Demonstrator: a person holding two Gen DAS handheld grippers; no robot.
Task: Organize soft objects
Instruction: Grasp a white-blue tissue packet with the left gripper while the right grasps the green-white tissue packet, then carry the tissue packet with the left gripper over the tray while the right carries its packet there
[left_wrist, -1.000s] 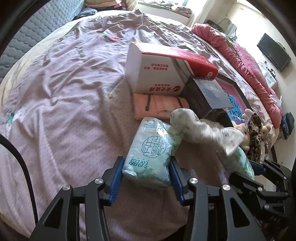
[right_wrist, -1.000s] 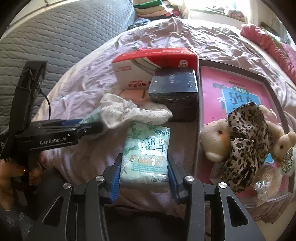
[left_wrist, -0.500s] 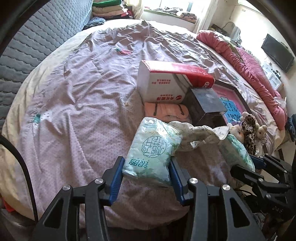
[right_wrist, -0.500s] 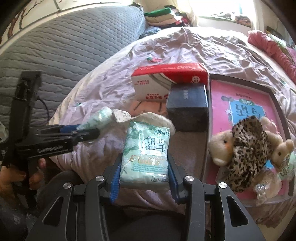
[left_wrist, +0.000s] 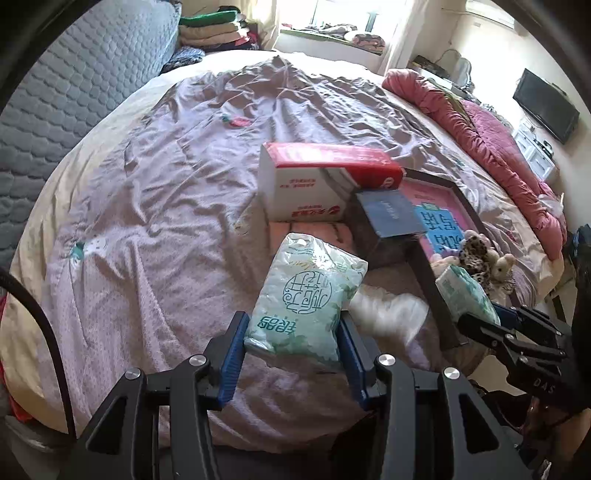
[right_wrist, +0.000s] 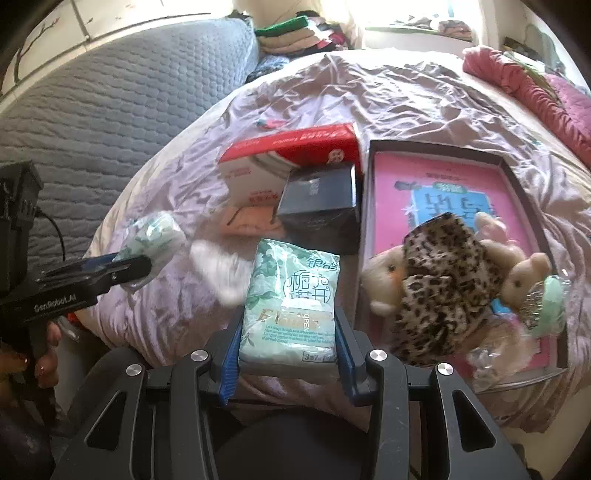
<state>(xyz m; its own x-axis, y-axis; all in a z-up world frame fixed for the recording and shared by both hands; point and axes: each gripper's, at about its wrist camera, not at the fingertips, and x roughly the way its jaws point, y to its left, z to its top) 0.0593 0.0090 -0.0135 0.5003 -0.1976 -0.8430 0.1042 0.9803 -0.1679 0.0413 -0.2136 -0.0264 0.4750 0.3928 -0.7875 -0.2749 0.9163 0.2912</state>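
Note:
My left gripper (left_wrist: 291, 343) is shut on a pale green tissue pack (left_wrist: 306, 295) and holds it above the bed's near edge. My right gripper (right_wrist: 288, 350) is shut on a second green tissue pack (right_wrist: 291, 299). A white patterned cloth (left_wrist: 388, 314) lies blurred on the bed between the two packs; it also shows in the right wrist view (right_wrist: 221, 269). A folded peach cloth (right_wrist: 251, 218) lies by the boxes. A plush toy in leopard print (right_wrist: 439, 284) lies in the dark tray (right_wrist: 369, 206) with the pink base.
A red and white carton (left_wrist: 314, 184) and a dark box (left_wrist: 388, 218) stand mid-bed beside the tray. A pink quilt (left_wrist: 498, 129) runs along the far right. A grey padded headboard (right_wrist: 110, 110) is at left. Folded clothes (left_wrist: 214, 29) are stacked behind.
Both grippers have pulled back and up from the bed with their packs. The white cloth slipped off the packs and dropped onto the bed.

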